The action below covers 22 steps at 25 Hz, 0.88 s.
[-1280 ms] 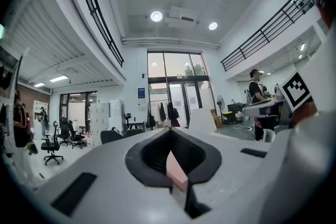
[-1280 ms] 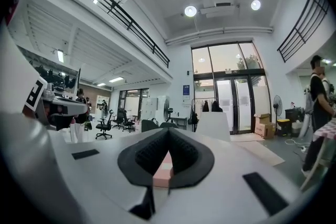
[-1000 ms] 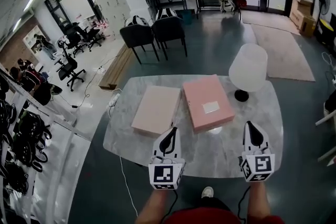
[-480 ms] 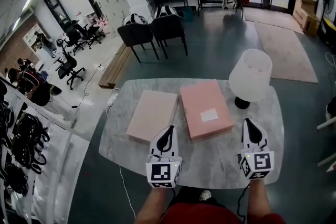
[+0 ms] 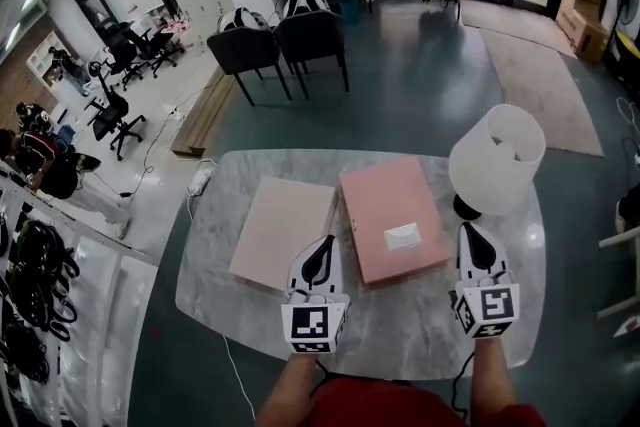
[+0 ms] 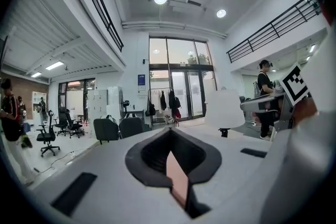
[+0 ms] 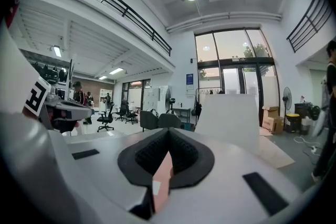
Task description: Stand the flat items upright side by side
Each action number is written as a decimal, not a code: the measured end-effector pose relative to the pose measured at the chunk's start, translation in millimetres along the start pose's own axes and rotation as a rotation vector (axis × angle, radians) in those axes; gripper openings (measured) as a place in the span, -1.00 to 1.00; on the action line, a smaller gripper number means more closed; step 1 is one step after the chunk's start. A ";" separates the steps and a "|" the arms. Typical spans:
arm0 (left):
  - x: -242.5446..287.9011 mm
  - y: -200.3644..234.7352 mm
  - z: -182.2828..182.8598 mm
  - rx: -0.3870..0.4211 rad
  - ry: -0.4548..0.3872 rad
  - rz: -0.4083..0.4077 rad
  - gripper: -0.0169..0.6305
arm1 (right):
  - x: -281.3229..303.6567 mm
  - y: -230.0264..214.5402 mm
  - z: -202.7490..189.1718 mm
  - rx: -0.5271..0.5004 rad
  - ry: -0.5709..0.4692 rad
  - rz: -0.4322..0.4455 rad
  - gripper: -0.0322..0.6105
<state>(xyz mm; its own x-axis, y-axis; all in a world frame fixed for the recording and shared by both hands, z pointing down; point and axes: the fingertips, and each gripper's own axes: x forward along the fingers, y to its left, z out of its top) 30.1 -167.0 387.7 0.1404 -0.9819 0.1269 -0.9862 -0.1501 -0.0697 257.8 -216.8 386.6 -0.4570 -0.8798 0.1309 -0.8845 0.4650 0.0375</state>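
Two flat items lie side by side on the marble table (image 5: 240, 315): a pale pink one (image 5: 283, 230) at left and a deeper pink box (image 5: 390, 215) with a white label at right. My left gripper (image 5: 323, 245) hovers shut at the near end of the gap between them. My right gripper (image 5: 471, 233) is shut too, just right of the box's near right corner. The left gripper view has the closed jaws (image 6: 169, 132) with a strip of pink box (image 6: 178, 181) below them. The right gripper view has its shut jaws (image 7: 169, 132) and the pink box (image 7: 161, 176) below.
A white table lamp (image 5: 497, 160) stands at the table's right, close behind the right gripper. Two dark chairs (image 5: 280, 40) sit beyond the far edge. A cable (image 5: 232, 355) hangs off the near left side. A rug (image 5: 525, 75) lies far right.
Both grippers have moved forward over the table, closer to the near ends of the two flat items. The items and the lamp have not shifted.
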 end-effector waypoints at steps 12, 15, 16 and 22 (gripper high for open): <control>76.1 22.8 -84.7 -0.058 0.177 -0.073 -0.93 | 81.0 -5.2 -77.6 0.000 0.198 -0.002 -0.90; 85.1 20.3 -106.0 -0.073 0.222 -0.094 -0.94 | 92.7 -7.5 -96.1 0.004 0.237 -0.001 -0.90; 87.8 19.6 -113.2 -0.081 0.236 -0.099 -0.93 | 96.9 -8.2 -103.0 0.009 0.252 0.000 -0.90; 102.2 18.9 -160.0 -0.126 0.340 -0.109 -0.93 | 116.1 -15.3 -148.7 0.057 0.356 0.006 -0.85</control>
<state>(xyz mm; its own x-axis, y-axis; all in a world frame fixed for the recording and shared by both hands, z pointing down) 11.9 -251.8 557.7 0.2293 -0.8635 0.4492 -0.9730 -0.2156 0.0823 232.2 -311.4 548.6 -0.4095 -0.7831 0.4681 -0.8905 0.4546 -0.0185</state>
